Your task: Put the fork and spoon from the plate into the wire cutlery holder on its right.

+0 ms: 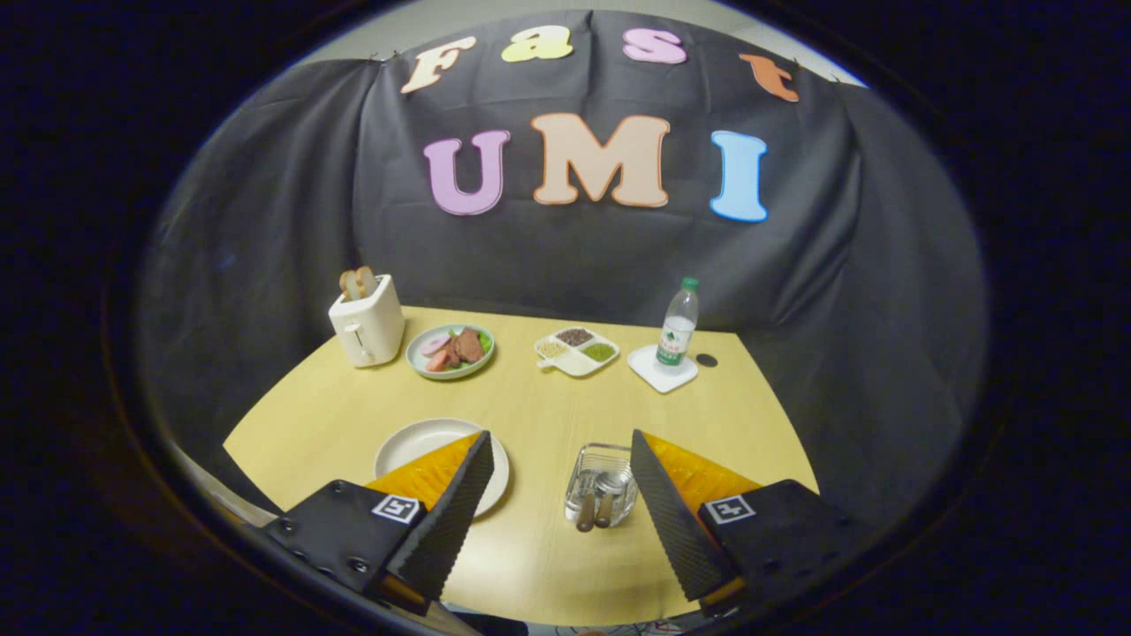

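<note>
1. Gripper [558, 464] held above the near part of the counter [530, 548], looking forward and down over it; the two fingers stand wide apart, with nothing between them.
2. Toaster [367, 320], white, at the far left of the counter, with bread slices standing up out of its slots.
3. Green plate [451, 351] of sliced food just to the right of the toaster.
4. White plate [439, 450] on the near left, partly hidden behind the left finger [455, 512]; its visible surface carries no cutlery.
5. Divided dish [576, 350] with dark, pale and green fillings at the far centre.
6. Wire cutlery holder [602, 483] just ahead of the fingers, close beside the right finger [671, 512] and to the right of the white plate. Two utensils [596, 508] stand inside it, handles toward the camera; which is the fork and which the spoon cannot be told.
7. Water bottle [678, 325], green-capped, upright on a white square coaster [661, 369] at the far right.
</note>
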The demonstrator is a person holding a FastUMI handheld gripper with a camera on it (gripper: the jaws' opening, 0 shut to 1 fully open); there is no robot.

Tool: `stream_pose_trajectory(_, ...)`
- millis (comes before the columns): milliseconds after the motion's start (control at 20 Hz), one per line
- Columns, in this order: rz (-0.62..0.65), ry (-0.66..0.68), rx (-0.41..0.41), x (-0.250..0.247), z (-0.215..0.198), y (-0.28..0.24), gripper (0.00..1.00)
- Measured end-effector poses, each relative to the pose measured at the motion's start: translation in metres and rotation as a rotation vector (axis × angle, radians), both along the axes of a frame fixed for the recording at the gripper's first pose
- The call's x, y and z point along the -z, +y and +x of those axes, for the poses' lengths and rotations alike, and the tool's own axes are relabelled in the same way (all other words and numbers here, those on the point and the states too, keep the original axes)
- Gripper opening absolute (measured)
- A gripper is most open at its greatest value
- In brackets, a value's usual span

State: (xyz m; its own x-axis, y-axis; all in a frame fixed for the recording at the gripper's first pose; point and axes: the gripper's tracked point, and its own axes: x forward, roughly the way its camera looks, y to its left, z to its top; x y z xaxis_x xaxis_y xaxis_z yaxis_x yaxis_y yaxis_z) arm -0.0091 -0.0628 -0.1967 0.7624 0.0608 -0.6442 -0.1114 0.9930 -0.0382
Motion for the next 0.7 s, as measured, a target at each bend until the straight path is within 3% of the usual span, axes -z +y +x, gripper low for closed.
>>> stream_pose_trajectory(700,0.045,-0.348,0.108,-0.069,0.013,0.02,1.0)
